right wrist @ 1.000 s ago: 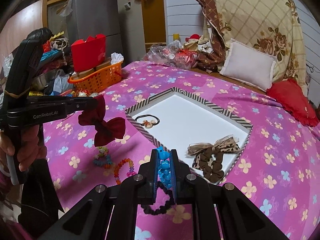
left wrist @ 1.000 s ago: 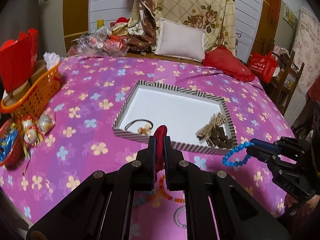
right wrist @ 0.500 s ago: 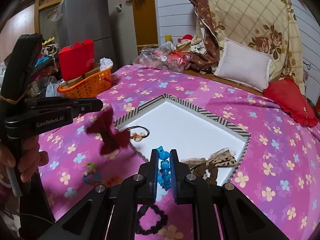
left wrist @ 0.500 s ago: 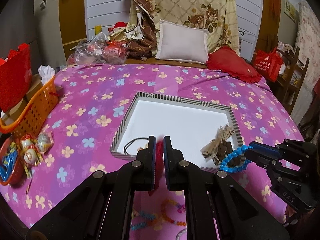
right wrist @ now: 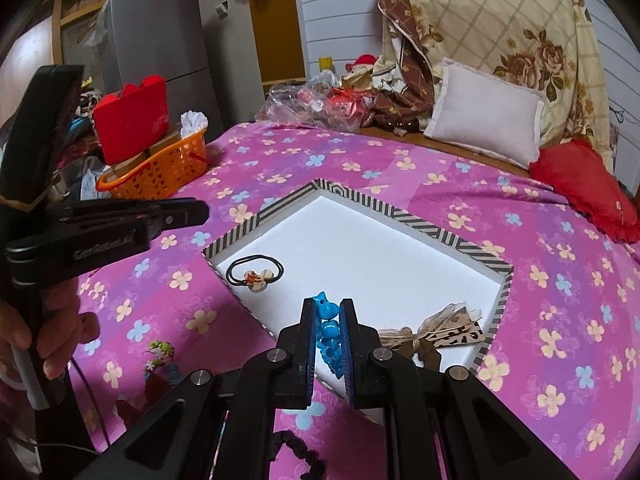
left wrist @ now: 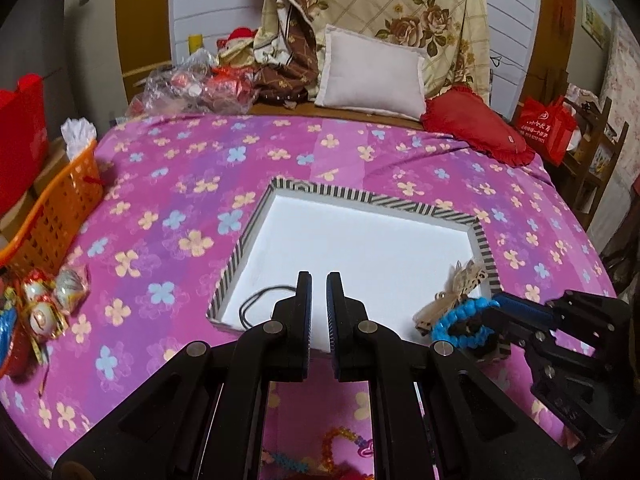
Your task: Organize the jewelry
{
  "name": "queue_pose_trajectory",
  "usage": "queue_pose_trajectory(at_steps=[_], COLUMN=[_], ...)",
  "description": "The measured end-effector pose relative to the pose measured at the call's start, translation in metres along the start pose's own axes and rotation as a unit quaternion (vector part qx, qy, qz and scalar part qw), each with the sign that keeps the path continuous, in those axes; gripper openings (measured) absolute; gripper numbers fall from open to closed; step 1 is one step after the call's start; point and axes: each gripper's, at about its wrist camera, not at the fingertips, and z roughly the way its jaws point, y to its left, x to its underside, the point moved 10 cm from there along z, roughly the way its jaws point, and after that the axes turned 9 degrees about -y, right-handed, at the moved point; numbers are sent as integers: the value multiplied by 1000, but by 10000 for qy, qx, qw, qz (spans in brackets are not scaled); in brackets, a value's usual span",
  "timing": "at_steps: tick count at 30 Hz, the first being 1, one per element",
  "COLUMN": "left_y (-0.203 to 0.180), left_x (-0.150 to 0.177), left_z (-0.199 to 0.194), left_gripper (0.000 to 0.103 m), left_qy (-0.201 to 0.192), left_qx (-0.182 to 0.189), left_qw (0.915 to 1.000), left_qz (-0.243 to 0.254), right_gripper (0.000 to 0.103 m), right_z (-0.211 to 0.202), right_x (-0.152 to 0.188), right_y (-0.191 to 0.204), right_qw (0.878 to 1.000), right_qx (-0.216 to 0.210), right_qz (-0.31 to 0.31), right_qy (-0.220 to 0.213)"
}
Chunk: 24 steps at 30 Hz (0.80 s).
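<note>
L hand-held gripper (left wrist: 319,280): clenched, empty; red bow (left wrist: 348,471) gone from jaws, prob. lying at frame bottom on bed (left wrist: 160,240), needs re-pick. R hand-held gripper (right wrist: 328,308): grasping blue bead bracelet (right wrist: 327,332), now over striped tray (right wrist: 424,226) near edge.

Readable text, as I see it from my station:

1. Left gripper (right wrist: 200,212), side of its body, right wrist view: raised lettering "GenRobot.AI", blurred but legible.
2. Red shopping bag (left wrist: 546,128) on the wooden shelf at right, left wrist view: white printed characters and a round logo, too small for me to read.
3. Fridge (right wrist: 160,40), top of its door: small blue-and-white label, wording not legible.
</note>
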Motion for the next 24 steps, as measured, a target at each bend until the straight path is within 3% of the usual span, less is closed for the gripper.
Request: queue_pose_trajectory(at_steps=[6, 8, 10, 11, 18, 24], left_y=[7, 11, 15, 16, 11, 13], left_x=[26, 42, 57, 67, 139, 175], left_z=[-15, -23, -31, -35, -59, -57], left_gripper=[10, 33, 46, 48, 48, 48], left_qy=[296, 430, 526, 601, 1134, 1434], left_qx=[328, 472, 612, 693, 1023, 779], left_qw=[9990, 9979, 9966, 9956, 9881, 9865], left_qz=[-31, -102, -162, -165, 162, 168], right_gripper=[10, 10, 10, 10, 10, 10], right_z=[9, 10, 10, 11, 11, 12], right_x=[4, 6, 8, 9, 13, 17], right_y=[2, 3, 5, 5, 9, 11], right_qw=[10000, 10000, 9999, 9999, 9998, 9997], right_qx=[-11, -22, -34, -39, -46, -41], right_qz=[-4, -3, 0, -6, -12, -2], right_qy=[70, 89, 111, 121, 173, 221])
